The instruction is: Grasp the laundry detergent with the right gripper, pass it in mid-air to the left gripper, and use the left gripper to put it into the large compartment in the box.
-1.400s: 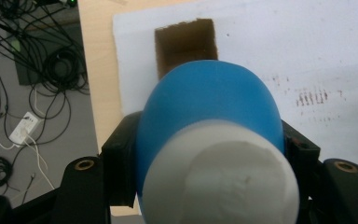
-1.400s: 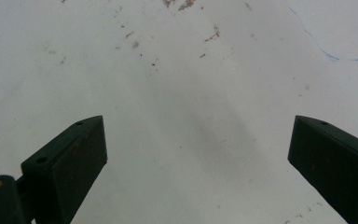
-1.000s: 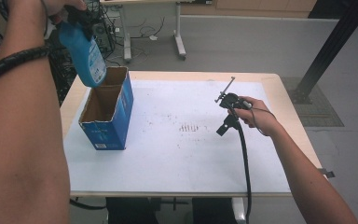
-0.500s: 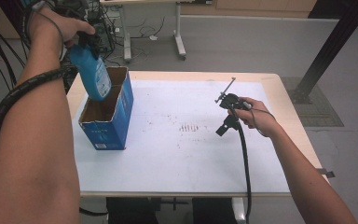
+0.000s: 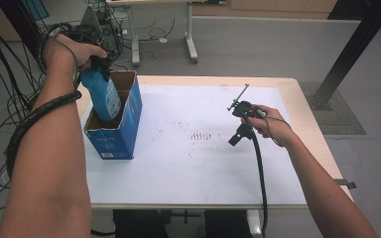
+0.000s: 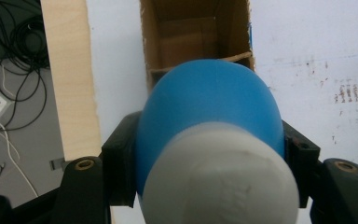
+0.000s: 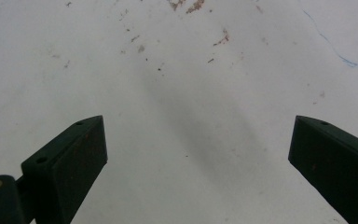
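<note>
White tabletop carries brown smudges at centre; cables tangle on the floor, far left.

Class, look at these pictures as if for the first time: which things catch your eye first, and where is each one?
The blue bottle stands out first: the left gripper is shut on it, and its lower part is inside the open blue cardboard box at the table's left. On the right, the right gripper hangs open with nothing between its jaws above the stained white table top.

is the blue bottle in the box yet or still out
Partly in: the blue bottle, clamped in the left tool, has its lower end below the box rim, tilted.
</note>
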`<state>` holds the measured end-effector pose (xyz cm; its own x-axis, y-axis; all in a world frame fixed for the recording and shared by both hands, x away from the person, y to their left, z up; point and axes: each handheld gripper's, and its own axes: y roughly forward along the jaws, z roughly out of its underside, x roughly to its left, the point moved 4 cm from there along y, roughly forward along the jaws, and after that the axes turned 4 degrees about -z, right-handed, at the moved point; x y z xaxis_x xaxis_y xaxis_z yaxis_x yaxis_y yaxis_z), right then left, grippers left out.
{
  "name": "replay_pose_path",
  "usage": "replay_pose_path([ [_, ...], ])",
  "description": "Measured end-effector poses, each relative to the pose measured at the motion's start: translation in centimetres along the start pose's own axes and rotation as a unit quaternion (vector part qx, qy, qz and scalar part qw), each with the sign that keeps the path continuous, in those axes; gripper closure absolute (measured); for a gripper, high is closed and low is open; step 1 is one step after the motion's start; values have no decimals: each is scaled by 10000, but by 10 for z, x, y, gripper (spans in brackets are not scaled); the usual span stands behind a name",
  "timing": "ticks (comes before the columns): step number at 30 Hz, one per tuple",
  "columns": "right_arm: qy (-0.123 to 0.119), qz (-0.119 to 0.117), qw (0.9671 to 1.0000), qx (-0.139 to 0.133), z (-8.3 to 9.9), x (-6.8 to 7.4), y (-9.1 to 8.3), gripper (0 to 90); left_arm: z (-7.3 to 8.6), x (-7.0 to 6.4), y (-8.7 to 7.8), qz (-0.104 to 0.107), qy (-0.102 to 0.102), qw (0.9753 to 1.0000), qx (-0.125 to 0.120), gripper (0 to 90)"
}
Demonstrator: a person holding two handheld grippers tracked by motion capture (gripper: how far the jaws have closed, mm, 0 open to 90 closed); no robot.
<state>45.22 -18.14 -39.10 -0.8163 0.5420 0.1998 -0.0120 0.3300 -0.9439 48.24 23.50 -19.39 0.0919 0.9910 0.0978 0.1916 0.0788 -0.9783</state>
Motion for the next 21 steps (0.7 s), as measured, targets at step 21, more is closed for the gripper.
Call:
replay_pose_path([
  [21,-40,4,10000,-31,1,4,2,43,16,-8,40,39,6,9996,282,378],
])
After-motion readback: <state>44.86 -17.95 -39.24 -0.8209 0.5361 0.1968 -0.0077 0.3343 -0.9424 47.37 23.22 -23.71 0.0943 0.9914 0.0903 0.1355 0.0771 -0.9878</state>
